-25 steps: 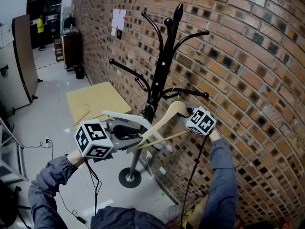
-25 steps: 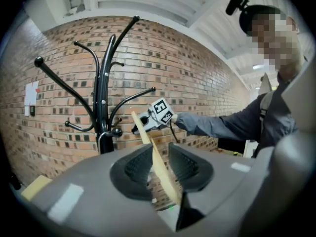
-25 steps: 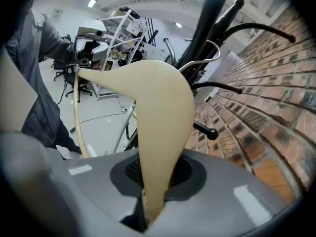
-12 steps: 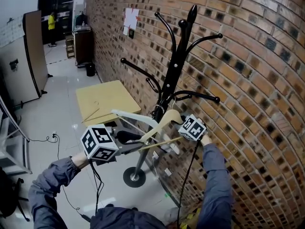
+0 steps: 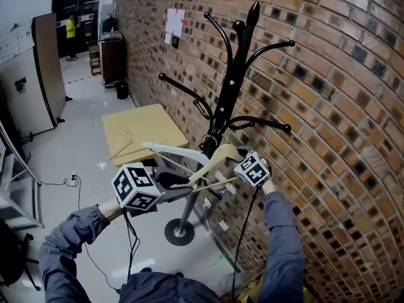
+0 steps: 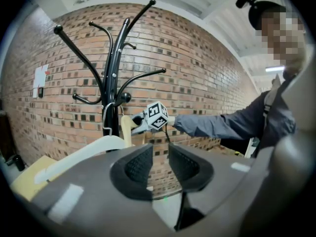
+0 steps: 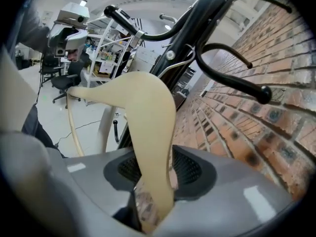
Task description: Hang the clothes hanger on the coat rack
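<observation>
In the head view, my left claw (image 5: 169, 180) is low by the foot of the coat rack (image 5: 227, 100), and my right claw (image 5: 238, 161) is up by the pole. My right claw holds one end of the wooden hanger (image 5: 218, 160), which lies between my two claws, right next to the pole. The rack stands by a brick wall (image 5: 315, 74). In the left gripper view, my left claw (image 6: 160, 164) has its jaws a little apart, and I only see wall between them. Farther off, my right claw (image 6: 137, 127) has the hanger (image 6: 126, 128) beside the rack (image 6: 112, 83). In the right gripper view, my right claw (image 7: 155, 169) is squeezed tight on the hanger (image 7: 143, 112). The hanger's wire hook (image 7: 177, 63) is close to the rack (image 7: 197, 28), but I cannot tell if it rests on an arm.
</observation>
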`<state>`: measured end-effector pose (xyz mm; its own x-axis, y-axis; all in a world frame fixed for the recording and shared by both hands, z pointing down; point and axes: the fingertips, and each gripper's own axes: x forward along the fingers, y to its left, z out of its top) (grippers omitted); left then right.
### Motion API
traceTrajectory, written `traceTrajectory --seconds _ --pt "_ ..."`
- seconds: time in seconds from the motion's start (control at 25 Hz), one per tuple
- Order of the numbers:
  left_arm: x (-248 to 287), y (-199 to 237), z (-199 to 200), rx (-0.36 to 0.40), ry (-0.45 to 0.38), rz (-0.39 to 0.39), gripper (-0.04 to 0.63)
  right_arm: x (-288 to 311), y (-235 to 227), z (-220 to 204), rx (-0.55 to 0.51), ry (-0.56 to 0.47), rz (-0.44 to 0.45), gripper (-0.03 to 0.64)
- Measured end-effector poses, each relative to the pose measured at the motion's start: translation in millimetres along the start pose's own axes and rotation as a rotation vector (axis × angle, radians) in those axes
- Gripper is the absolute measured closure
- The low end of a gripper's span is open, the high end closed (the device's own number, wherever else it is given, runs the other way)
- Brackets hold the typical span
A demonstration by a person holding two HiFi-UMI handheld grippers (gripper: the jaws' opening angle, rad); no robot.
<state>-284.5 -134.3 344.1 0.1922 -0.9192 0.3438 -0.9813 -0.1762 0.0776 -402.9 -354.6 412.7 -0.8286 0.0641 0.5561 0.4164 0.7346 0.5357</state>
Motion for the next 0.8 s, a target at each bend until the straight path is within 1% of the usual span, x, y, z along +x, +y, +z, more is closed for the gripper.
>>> traceTrajectory --seconds 0.08,0.16,0.24,0.4,0.6,0.76,0.8 --pt "0.2 -0.5 0.8 0.007 0.000 0.007 0.487 -12.1 -10.6 0.1 0.017 -0.015 -0.045 0.421" --pt "0.4 0.2 2.0 0.016 -0.002 0.017 0.486 -25.2 -21.0 -0.2 0.023 -0.029 -0.108 0.391" --pt "0.3 2.7 2.6 0.024 -0.005 0.030 0.487 -36.6 -28.0 0.7 0.025 -0.050 -0.181 0.368" --pt "2.9 3.8 1.9 0.008 -0.017 0.036 0.486 -55.6 -34.3 -6.4 0.021 -0.088 -0.299 0.354" --pt "9.0 1.6 -2.9 -0.003 -0.017 0.034 0.488 -78.4 -23.8 -20.5 0.067 -0.139 -0.334 0.354" --pt "12.3 1.1 -6.5 -0.016 -0.024 0.042 0.488 -108.6 0.7 -11.8 0.129 -0.238 -0.340 0.356" --pt "12.8 1.5 -6.4 -0.016 -0.027 0.046 0.488 -116.9 9.3 -7.3 0.152 -0.266 -0.336 0.367"
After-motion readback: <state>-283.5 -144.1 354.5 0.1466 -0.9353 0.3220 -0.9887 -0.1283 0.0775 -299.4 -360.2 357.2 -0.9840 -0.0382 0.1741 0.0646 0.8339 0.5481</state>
